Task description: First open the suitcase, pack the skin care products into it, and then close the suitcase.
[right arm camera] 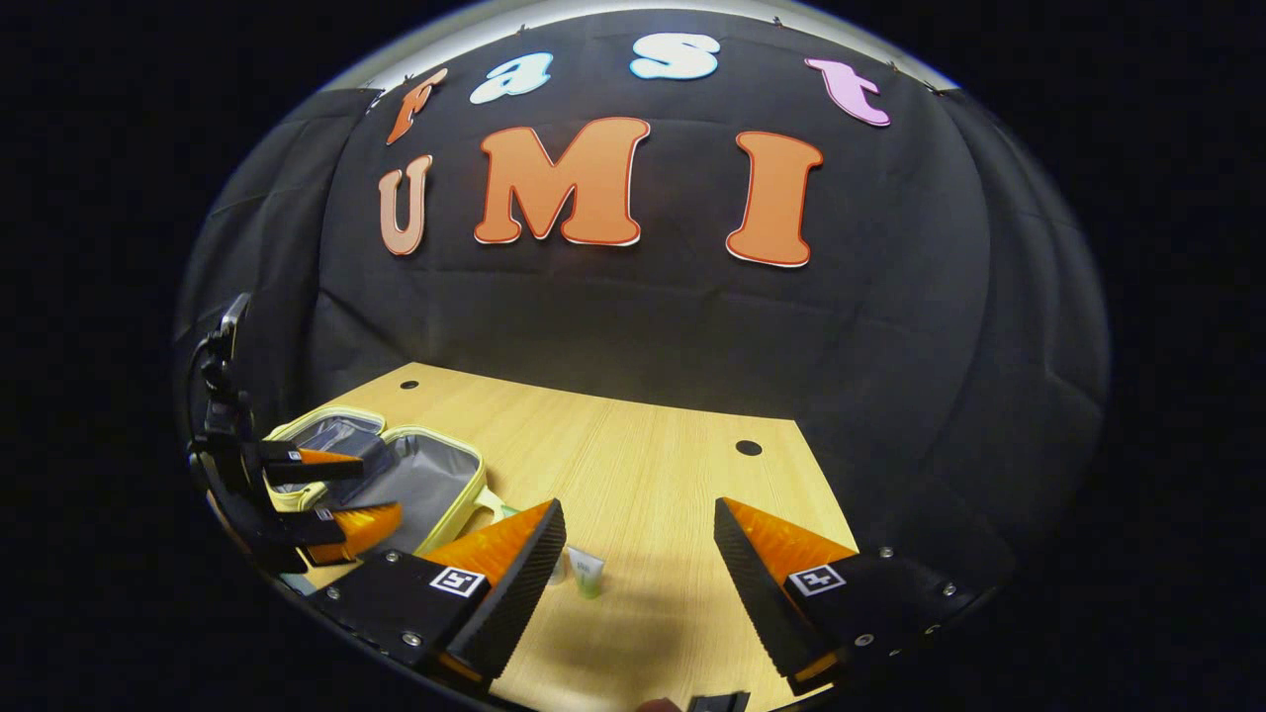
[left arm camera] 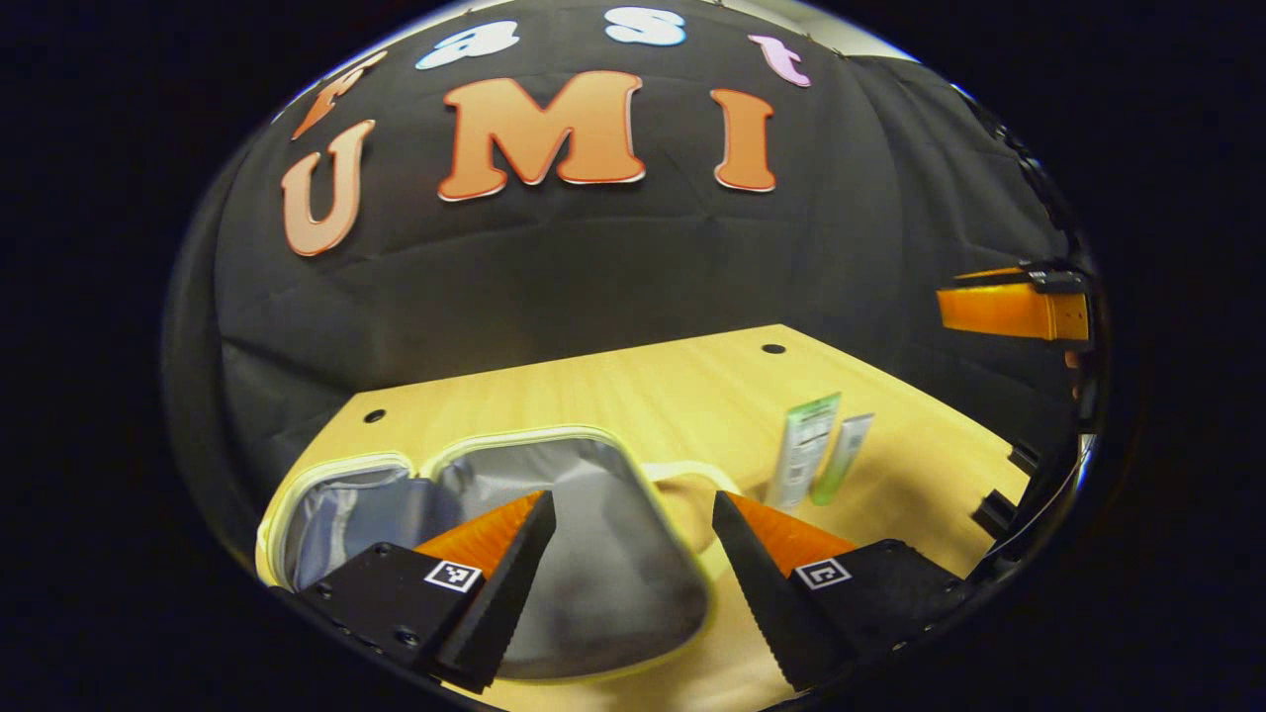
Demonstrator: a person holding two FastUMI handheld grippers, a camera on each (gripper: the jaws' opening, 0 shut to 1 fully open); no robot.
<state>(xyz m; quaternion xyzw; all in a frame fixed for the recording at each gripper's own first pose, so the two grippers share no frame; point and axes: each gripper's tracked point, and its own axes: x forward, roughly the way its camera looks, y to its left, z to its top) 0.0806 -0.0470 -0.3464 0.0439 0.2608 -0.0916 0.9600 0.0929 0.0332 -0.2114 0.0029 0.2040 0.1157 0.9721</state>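
Lying open under left claw [left arm camera: 633,514] — suitcase [left arm camera: 593,554]; tubes [left arm camera: 816,460] just right; both claws spread, empty — right claw [right arm camera: 640,524].

Worktop [left arm camera: 633,396]: pale yellow-tan wood grain in fine parallel streaks, with small dark round holes near its far edge

Suitcase [left arm camera: 554,465], on the worktop: light yellow shell and rim, plain silvery grey lining in both open halves; same yellow and grey seen in the right gripper view [right arm camera: 415,475]

Flat tube [left arm camera: 803,450], on the worktop beside the suitcase: white body, green top band, dark print too small to tell

Second tube [left arm camera: 843,457], just beside the first: pale translucent body shading to light green at its lower end

Booth wall [left arm camera: 613,277], behind the worktop: plain black cloth, faintly creased
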